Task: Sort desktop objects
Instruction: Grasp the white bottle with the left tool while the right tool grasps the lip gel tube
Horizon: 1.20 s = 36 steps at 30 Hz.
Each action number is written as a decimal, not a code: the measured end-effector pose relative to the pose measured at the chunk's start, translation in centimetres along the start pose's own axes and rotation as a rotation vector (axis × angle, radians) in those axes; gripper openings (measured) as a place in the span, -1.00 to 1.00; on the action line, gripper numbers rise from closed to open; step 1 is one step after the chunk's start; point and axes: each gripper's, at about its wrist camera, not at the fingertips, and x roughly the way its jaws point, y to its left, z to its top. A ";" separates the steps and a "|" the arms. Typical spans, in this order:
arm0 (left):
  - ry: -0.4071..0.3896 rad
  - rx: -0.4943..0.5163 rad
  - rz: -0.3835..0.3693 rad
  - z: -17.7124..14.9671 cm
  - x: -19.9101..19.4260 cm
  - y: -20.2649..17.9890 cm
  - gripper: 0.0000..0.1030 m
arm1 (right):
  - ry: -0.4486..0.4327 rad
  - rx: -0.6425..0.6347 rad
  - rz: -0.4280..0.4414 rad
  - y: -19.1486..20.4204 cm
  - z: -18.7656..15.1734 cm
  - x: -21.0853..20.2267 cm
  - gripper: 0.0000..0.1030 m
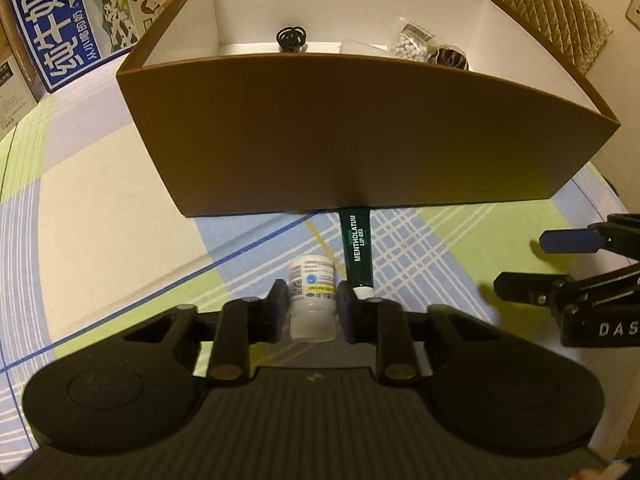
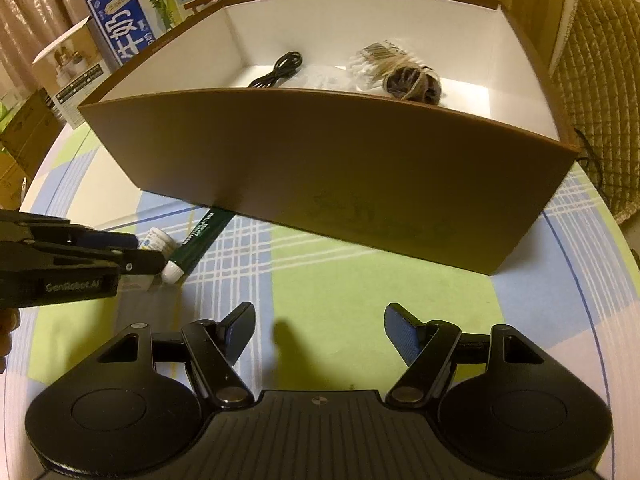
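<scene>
With its two black fingers set against either side of the small white plastic bottle with the printed label [image 1: 312, 300], the left gripper [image 1: 313, 304] looks closed on that bottle, which lies on the checked green, blue and white tablecloth [image 1: 120, 200] right at the fingertips. Just to the right of its right finger lies the dark green lip gel tube with a white cap [image 1: 357, 256], running forward from the fingertip to the foot of the brown cardboard box with a white inside [image 1: 344, 136], which stands straight ahead of both tools.

The step in hand seems to be lifting the bottle into that box. I judge the grip should be firm before rising, since the round plastic could slip or roll. Lift straight up first, so the right finger does not drag the tube, then go forward high enough to pass the near wall. Release over bare floor, away from the black coiled cable [image 2: 280, 70] and the clear packet [image 2: 376, 60].

Off to the right, the right gripper [image 2: 320, 332] hangs spread wide and empty above the cloth.
</scene>
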 end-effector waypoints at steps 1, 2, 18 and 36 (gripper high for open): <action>-0.002 -0.002 -0.001 -0.1 0.0 0.1 -0.58 | 0.000 -0.004 0.001 0.1 0.0 0.1 0.35; -0.003 -0.003 -0.002 -0.1 -0.1 0.2 -0.58 | -0.001 -0.008 0.003 0.3 0.0 0.1 0.35; -0.016 -0.182 0.116 -3.6 -3.1 8.2 -0.58 | 0.006 -0.101 0.084 5.1 0.5 2.5 0.35; -0.024 -0.209 0.100 -3.8 -3.2 9.4 -0.58 | -0.061 -0.243 -0.009 9.8 1.6 6.4 -0.74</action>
